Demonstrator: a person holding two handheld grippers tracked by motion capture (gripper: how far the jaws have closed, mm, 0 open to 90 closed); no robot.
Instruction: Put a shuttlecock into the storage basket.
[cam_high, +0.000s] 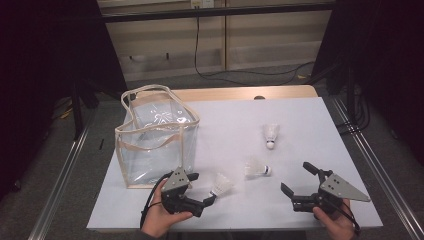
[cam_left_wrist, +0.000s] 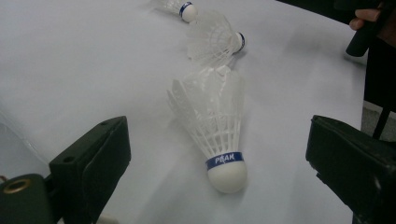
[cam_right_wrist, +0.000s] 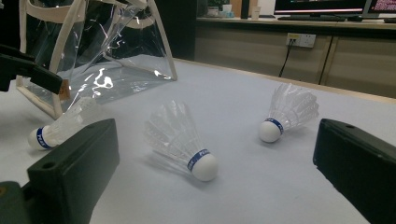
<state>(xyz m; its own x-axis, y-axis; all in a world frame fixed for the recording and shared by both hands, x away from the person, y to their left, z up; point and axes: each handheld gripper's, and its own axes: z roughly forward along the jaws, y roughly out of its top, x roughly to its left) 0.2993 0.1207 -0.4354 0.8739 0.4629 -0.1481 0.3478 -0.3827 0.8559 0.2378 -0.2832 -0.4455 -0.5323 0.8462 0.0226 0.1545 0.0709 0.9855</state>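
Three white feather shuttlecocks with blue bands lie on the white table cover. The nearest shuttlecock lies cork toward me between the jaws of my left gripper, which stands open, its pads clear of the feathers on both sides. A second shuttlecock lies on its side mid-table, a short way left of my right gripper. That gripper is open and holds nothing. The third shuttlecock sits farther back, cork toward me. In the right gripper view the second shuttlecock lies ahead of the jaws.
A clear plastic tote bag with cream trim stands open at the left, just behind my left hand. The table's front edge runs close under both hands. Metal rails flank the table, and cables lie on the floor behind.
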